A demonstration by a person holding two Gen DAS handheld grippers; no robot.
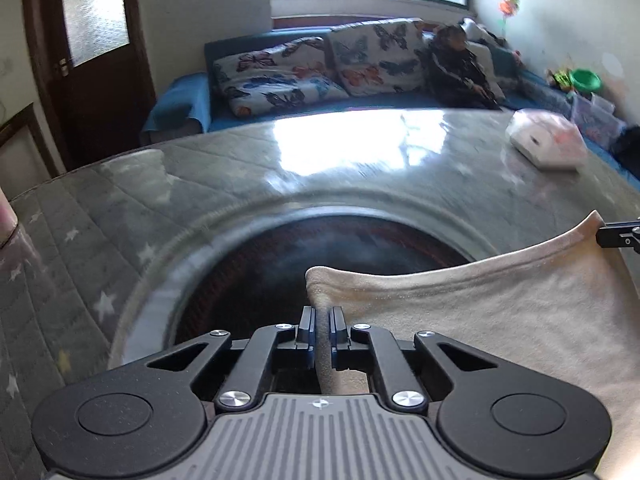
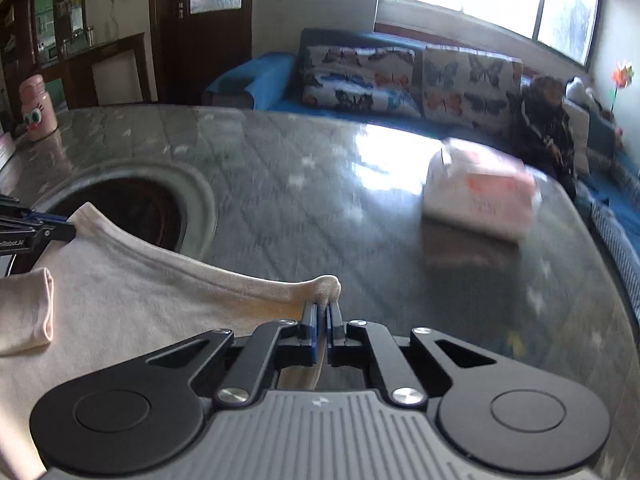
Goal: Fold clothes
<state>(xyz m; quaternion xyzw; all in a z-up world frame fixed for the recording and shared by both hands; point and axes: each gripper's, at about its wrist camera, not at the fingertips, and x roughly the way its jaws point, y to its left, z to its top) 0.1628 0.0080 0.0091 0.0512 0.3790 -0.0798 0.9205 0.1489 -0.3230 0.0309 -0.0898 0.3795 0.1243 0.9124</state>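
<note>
Left wrist view: we see the left gripper [image 1: 322, 316] with its jaws pinched together on one corner of the pale cream knit garment [image 1: 500, 312]. Fabric bunches up between the blue pads and pokes out above the fingertips. From that corner the garment's upper edge sags in a curve to the far right, where the black tip of the right gripper [image 1: 618, 233] holds the other corner. The rest of the cloth lies to the right on the grey glossy tabletop with quilted star-pattern cover under it [image 1: 200, 184].

We note a round dark opening with a pale rim [image 1: 320, 264] in the table, directly ahead of the left gripper and partly covered by the cloth edge. A white and pink plastic-wrapped pack [image 1: 546, 144] sits far right on the table, blurred.

Right wrist view: right gripper [image 2: 322, 312] is likewise clamped on a garment [image 2: 140, 300] corner, with fabric humped above the pads. The left gripper [image 2: 48, 232] shows at the left edge, gripping the opposite corner; the edge hangs slack between the two. A folded sleeve cuff [image 2: 30, 312] lies on the cloth at left. The wrapped pack [image 2: 480, 196] sits well ahead to the right, and a pink bottle with cartoon eyes [image 2: 37, 108] stands at the table's far left. A blue sofa with butterfly-print cushions [image 2: 400, 76] is behind, and a person [image 2: 548, 120] sits on it.
</note>
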